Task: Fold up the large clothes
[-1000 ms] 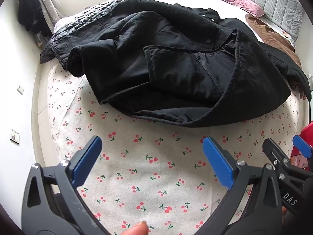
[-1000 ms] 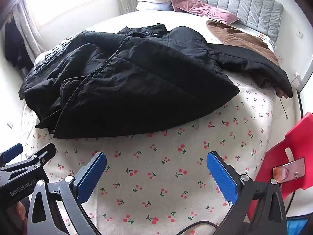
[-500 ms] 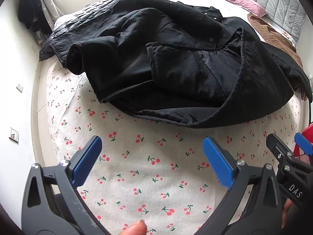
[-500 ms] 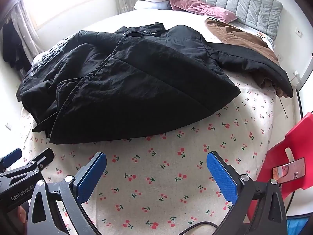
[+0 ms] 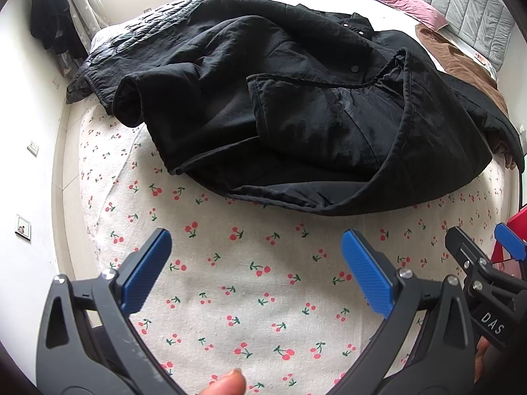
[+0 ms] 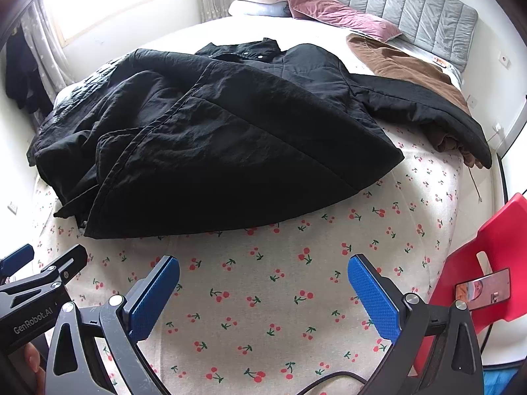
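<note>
I judge the fold not yet begun: both my left tool [image 5: 253,255] and right tool [image 6: 263,283] gape wide and empty over the cherry-print bed sheet [image 6: 280,296], near the foot edge, so next I must reach the rumpled black quilted coat [image 6: 214,138] mid-bed and pinch its near hem.

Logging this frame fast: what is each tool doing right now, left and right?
Left tool: open, holding nothing, above the cherry-print sheet, short of the black coat.
Right tool: open, holding nothing, also short of the coat.
</note>
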### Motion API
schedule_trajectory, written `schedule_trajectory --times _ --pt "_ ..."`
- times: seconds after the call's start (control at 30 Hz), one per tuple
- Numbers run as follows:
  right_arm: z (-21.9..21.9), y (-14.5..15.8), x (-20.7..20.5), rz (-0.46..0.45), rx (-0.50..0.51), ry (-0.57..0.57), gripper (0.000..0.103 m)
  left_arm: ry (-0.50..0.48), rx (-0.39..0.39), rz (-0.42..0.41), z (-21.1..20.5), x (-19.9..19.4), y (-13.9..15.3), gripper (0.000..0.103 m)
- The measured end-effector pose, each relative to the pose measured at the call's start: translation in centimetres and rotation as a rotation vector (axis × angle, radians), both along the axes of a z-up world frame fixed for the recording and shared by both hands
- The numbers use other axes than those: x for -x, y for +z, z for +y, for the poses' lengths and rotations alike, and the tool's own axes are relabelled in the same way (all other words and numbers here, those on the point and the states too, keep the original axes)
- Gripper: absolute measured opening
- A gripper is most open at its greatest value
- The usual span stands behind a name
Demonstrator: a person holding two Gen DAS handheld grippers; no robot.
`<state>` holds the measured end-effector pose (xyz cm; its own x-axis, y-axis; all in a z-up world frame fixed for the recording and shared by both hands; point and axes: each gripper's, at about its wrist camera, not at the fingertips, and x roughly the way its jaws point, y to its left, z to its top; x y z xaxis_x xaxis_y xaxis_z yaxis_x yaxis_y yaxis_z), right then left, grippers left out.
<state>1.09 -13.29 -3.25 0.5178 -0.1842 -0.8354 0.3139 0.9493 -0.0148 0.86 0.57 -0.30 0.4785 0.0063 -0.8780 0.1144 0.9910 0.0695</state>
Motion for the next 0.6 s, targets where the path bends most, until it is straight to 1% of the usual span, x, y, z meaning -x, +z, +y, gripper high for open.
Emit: schedule_trajectory --times 0.6 --pt "0.57 0.23 -0.1 -0.002 0.008 0.006 0.103 -0.011 0.004 -0.001 -0.28 0.2 0.17 0.103"
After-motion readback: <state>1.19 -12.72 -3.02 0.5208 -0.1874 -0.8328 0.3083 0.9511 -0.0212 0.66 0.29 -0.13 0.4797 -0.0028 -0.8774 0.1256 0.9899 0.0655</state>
